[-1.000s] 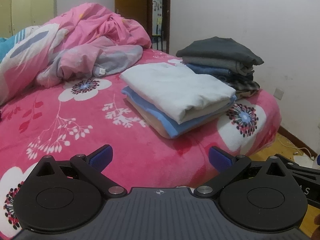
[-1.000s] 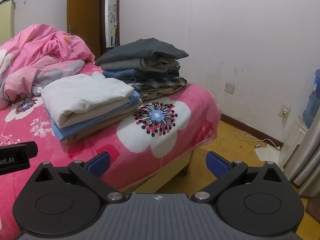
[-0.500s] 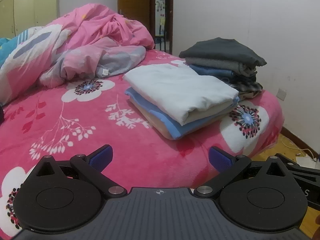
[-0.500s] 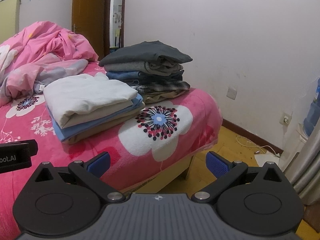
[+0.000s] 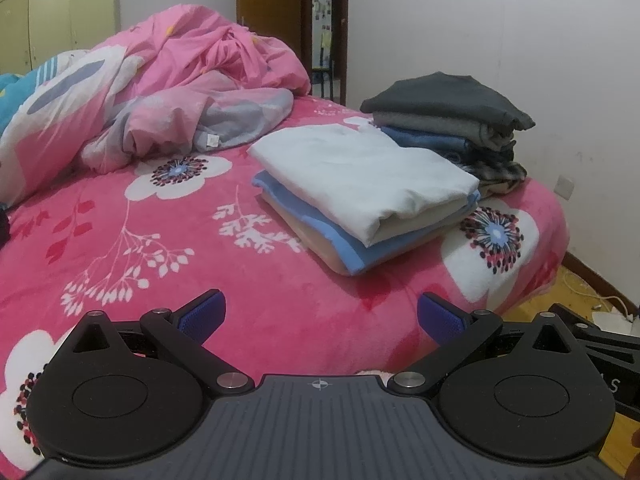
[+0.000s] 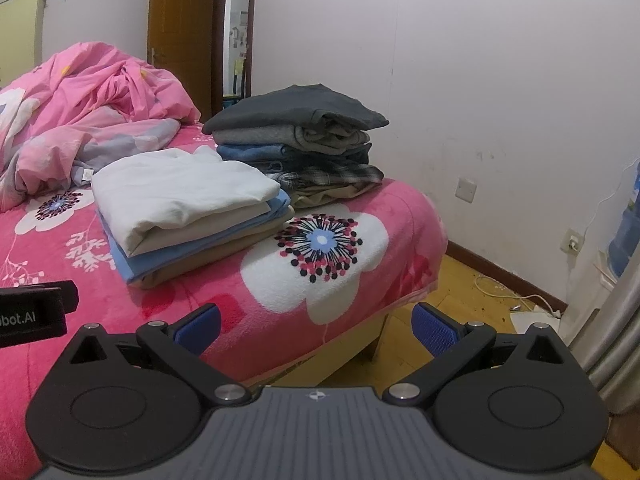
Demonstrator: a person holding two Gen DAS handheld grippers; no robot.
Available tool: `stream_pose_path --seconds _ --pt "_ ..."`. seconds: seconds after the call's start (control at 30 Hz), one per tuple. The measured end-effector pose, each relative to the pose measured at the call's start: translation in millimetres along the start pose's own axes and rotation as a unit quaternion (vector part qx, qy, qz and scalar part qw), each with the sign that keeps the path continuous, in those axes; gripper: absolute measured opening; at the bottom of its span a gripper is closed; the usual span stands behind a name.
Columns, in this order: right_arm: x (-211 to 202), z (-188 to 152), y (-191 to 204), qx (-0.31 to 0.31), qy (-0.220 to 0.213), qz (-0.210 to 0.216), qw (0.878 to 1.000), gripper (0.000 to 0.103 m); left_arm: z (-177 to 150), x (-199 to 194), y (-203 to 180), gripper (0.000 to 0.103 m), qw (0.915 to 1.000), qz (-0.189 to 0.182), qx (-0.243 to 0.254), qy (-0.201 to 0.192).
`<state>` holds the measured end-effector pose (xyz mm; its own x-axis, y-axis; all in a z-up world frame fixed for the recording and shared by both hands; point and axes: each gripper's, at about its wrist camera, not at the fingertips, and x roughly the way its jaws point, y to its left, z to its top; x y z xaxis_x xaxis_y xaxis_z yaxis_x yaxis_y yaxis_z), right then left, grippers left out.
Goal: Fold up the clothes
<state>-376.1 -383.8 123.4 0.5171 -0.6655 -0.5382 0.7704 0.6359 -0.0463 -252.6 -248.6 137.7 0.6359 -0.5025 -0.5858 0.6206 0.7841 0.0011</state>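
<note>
Left hand-held gripper [image 5: 320, 314]: jaws spread wide, empty, above the bed [image 5: 160, 240]. Right hand-held gripper [image 6: 316, 326]: same, at the bed's corner. Light folded stack [image 5: 360, 184] lies ahead of both; dark folded stack [image 6: 296, 140] just behind it. Crumpled pink quilt [image 5: 160, 88] far left.

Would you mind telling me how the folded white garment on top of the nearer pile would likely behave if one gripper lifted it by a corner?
The white garment looks like soft cloth, so it would probably droop and unfold. It seems light, lying loose on the blue layer. The lower layers may shift if dragged. Both tongs, left and right, stand open and empty.
</note>
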Motion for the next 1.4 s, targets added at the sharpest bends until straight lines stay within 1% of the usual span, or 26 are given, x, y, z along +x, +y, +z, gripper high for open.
stream_pose_path --seconds 1.4 --pt "-2.7 -1.5 11.1 -0.012 0.002 0.002 1.000 0.103 -2.2 -0.4 9.9 0.103 0.9999 0.003 -0.010 0.000"
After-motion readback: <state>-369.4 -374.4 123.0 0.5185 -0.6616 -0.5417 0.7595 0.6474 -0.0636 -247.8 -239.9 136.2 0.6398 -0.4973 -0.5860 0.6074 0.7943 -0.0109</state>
